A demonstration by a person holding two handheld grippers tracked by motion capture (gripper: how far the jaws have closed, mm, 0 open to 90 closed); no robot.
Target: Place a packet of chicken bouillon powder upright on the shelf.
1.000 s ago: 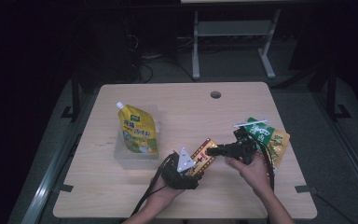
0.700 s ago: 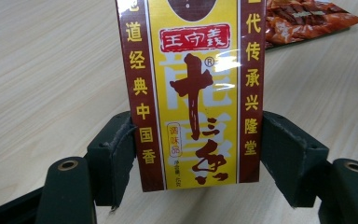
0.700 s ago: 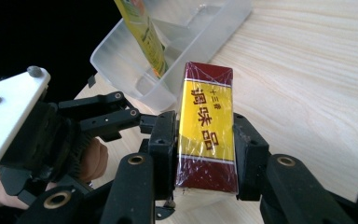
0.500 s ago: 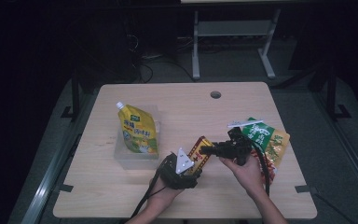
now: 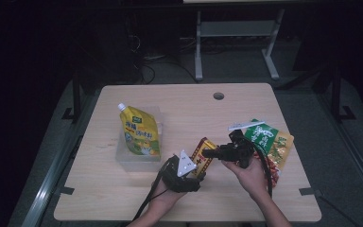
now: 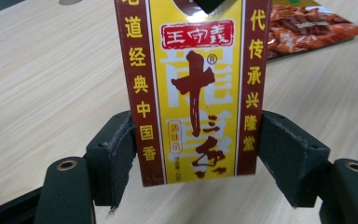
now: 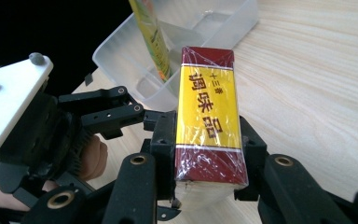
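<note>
A red and yellow spice box [image 5: 202, 152] is held just above the table's front middle. In the left gripper view the box [image 6: 193, 93] stands upright, and my left gripper [image 6: 196, 158] is shut on its two long edges. My left gripper [image 5: 198, 168] reaches it from the near side. My right gripper [image 5: 209, 152] comes in from the right. The right gripper view shows my right gripper [image 7: 207, 144] shut on the box [image 7: 207, 112] at its wrapped end, with the left gripper's white plate [image 7: 14, 98] close by at the left.
A clear plastic container [image 5: 123, 158] stands at the left with a yellow spout pouch [image 5: 139, 135] lying on it. Right of my hands lie a green packet [image 5: 262, 135] and an orange snack packet [image 5: 281, 151]. A cable hole [image 5: 218, 96] sits near the table's far edge.
My right gripper has moved left from the snack packets to the box and closed on it. The left gripper has stayed put, still holding the box.
</note>
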